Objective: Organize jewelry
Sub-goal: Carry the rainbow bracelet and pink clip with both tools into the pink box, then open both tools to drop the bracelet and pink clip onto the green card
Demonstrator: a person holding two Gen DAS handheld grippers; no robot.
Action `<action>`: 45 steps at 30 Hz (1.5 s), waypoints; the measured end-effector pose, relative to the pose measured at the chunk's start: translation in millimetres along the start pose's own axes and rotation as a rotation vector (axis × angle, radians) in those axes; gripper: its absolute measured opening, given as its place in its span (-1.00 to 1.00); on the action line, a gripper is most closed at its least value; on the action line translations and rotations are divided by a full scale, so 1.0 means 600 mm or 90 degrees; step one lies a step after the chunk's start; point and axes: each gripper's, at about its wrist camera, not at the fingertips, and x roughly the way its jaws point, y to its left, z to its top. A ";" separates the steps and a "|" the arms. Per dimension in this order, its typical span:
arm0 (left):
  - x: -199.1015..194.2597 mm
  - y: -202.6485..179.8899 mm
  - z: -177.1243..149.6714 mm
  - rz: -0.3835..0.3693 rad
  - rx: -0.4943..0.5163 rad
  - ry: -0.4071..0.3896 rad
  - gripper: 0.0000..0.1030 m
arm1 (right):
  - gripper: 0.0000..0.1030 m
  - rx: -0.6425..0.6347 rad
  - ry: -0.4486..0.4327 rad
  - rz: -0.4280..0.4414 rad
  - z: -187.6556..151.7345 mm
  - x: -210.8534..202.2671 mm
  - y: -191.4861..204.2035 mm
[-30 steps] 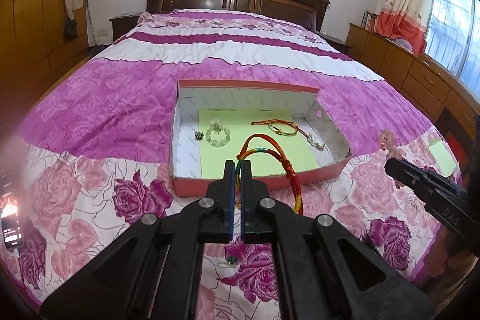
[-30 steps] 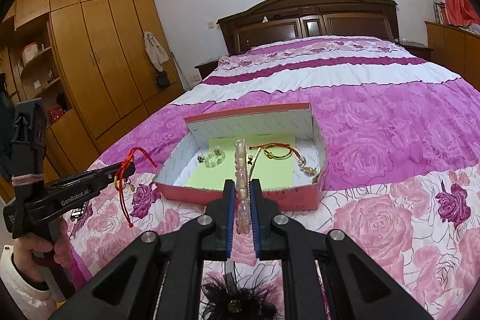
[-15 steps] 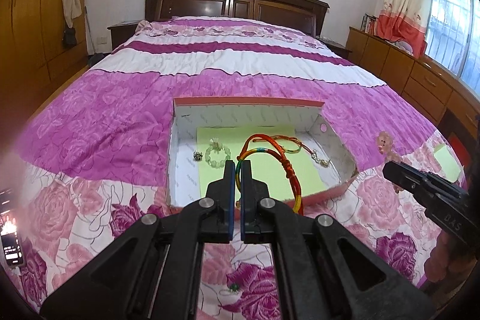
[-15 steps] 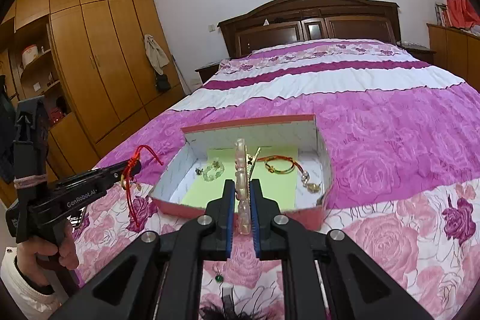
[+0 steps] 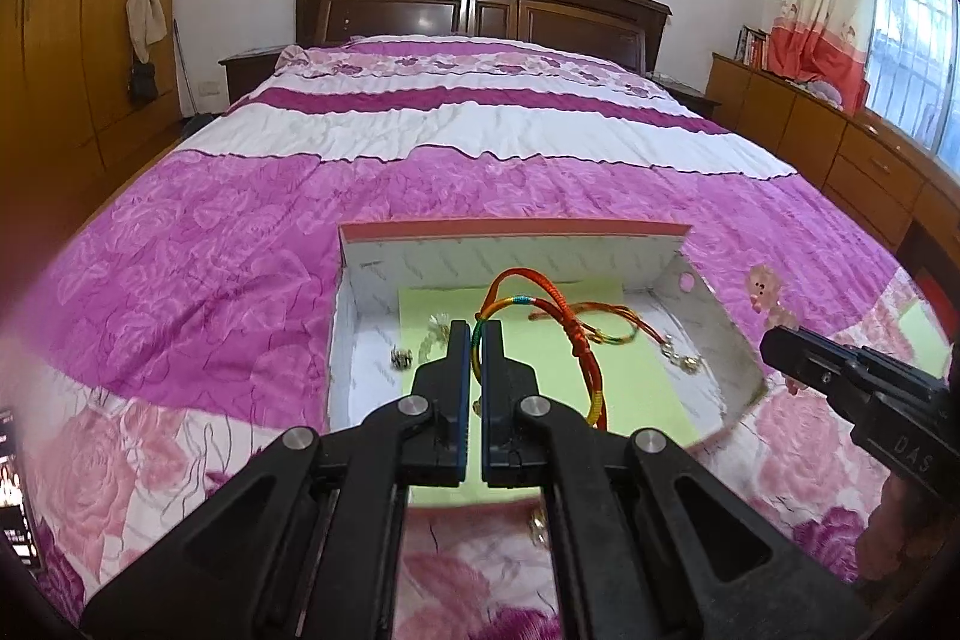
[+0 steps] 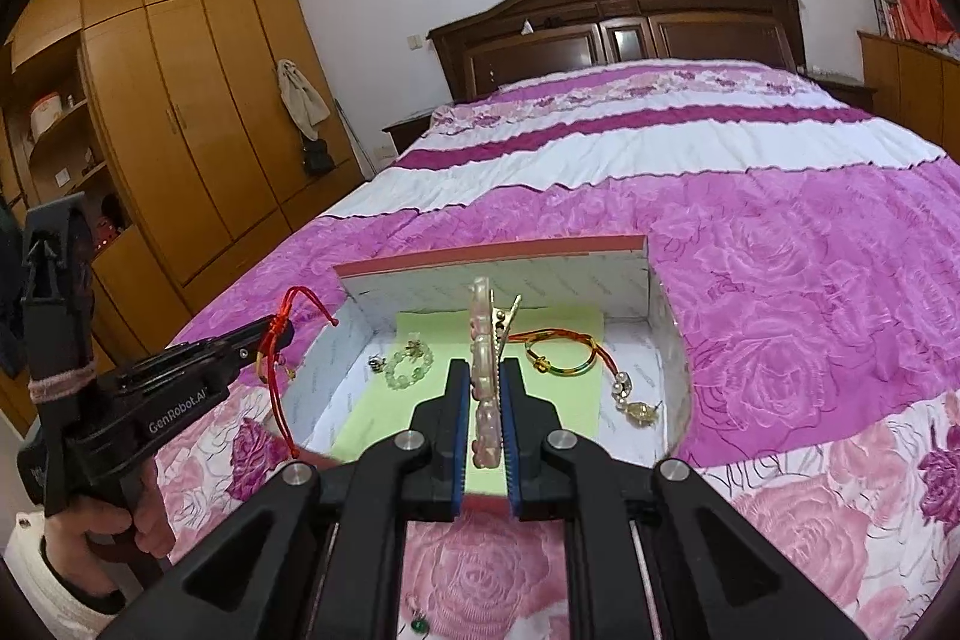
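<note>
Hair clip, pink and pearly with a metal alligator jaw on its right flank, is standing on edge between the pads of the right gripper, which is clamping it firmly; its long axis is running straight ahead along the fingers, with the far tip projecting past the fingertips and pointing toward the back wall of the box. Directly ahead of and below that tip, the green liner is lying on the box floor, so the clip is judged to be already over the box's near edge, and the coming move appears to call for a short lowering and release rather than more reach. Ahead and to the left of the clip, a pale green bead bracelet is resting on the liner; ahead and to the right, a red-and-gold cord bracelet is lying, with a small metal charm at its end. Left gripper is pinching a rainbow cord bracelet, whose loop is arching forward and rightward over the box interior while its tail is hanging down to the right of the fingers. Both hands are judged about equally near the box.
</note>
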 end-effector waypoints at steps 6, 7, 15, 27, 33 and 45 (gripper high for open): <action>0.046 0.003 -0.004 0.005 0.002 0.021 -1.00 | -0.78 0.005 0.032 -0.023 0.005 0.053 -0.019; 0.052 0.003 -0.006 0.006 0.001 0.025 -1.00 | -0.78 0.007 0.038 -0.026 0.005 0.062 -0.022; 0.111 0.014 -0.025 0.014 -0.005 0.072 -1.00 | -0.78 0.032 0.091 -0.060 -0.004 0.131 -0.056; 0.159 0.028 -0.049 0.034 -0.015 0.124 -1.00 | -0.78 0.012 0.132 -0.122 -0.012 0.188 -0.064; 0.162 0.025 -0.048 0.035 -0.010 0.121 -1.00 | -0.78 0.011 0.143 -0.140 -0.014 0.203 -0.068; 0.164 0.025 -0.045 0.034 -0.015 0.124 -0.99 | -0.60 0.026 0.124 -0.104 -0.009 0.190 -0.064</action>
